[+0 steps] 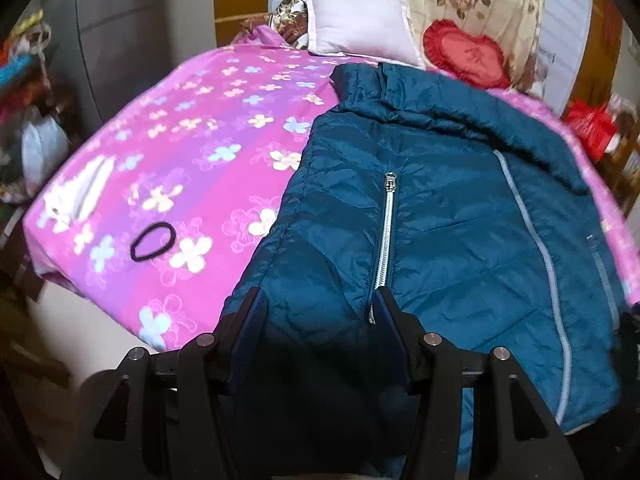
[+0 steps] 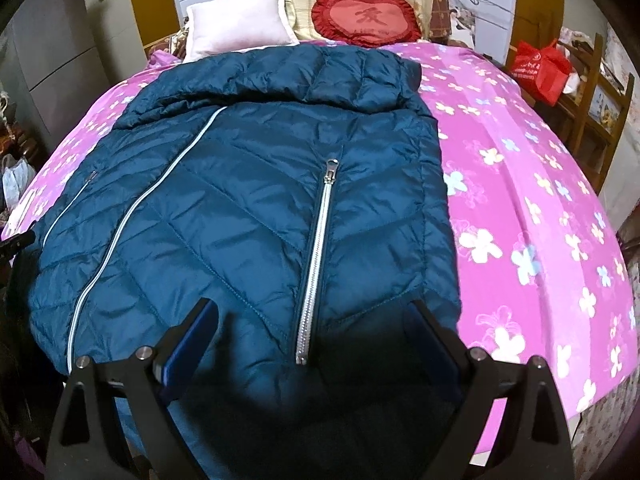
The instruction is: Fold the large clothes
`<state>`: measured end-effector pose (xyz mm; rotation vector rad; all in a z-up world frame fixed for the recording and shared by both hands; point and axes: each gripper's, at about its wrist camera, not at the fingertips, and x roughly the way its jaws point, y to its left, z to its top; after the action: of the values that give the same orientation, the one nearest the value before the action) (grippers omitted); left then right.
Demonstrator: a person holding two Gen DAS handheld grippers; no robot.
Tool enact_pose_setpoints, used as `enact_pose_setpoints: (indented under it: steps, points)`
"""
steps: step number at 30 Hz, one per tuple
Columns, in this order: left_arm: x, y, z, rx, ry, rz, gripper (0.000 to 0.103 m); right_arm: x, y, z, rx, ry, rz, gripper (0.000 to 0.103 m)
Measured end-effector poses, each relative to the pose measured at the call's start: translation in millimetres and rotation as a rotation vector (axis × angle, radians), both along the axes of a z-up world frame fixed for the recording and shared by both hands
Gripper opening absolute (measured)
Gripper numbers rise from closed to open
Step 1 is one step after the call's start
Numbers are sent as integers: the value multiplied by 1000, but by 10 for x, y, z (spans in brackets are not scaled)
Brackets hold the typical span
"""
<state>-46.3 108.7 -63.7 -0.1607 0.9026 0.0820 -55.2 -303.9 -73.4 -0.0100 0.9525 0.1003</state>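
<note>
2 tools, L [image 1: 316, 300] & R [image 2: 312, 312], both jaws apart over 1 teal jacket [image 2: 248, 208]; 1 hair tie [image 1: 153, 241].

Dark teal quilted puffer jacket [image 2: 224, 208], glossy nylon, lies flat, front side up, on pink floral bedsheet [image 2: 520, 200]. Hood end toward pillows, hem toward camera. Pale main zipper closed; silver pocket zipper [image 2: 320, 256] shut. Fabric lightly creased.
</note>
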Motion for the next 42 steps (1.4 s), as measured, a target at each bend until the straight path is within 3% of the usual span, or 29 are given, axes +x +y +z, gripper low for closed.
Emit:
enact_pose_setpoints:
  steps: [7,13,16,22,26,29,35,42]
  points:
    - [-99,575,-69,-192,7,70,38,-119,-230,39,-11,16,-35,96]
    - [-40,645,-299,-260,94,74,39,-213,-577,-40,-1,55,-100,96]
    - [-25,533,-350,-229,108,38,44,-252,-694,-78,1,64,-113,96]
    - [12,324,-368,-78,116,-29,49,-283,-853,-214,98,103,-116,96]
    - [48,372,-366,-104,118,-11,49,-289,-744,-287,196,132,-46,96]
    - [44,326,-367,-76,115,-9,49,-324,-632,-285,271,113,31,96]
    - [39,308,-374,-60,106,-17,49,-315,-482,-309,240,97,63,98]
    - [39,296,-377,-46,104,-20,50,-345,-471,-311,327,90,105,97]
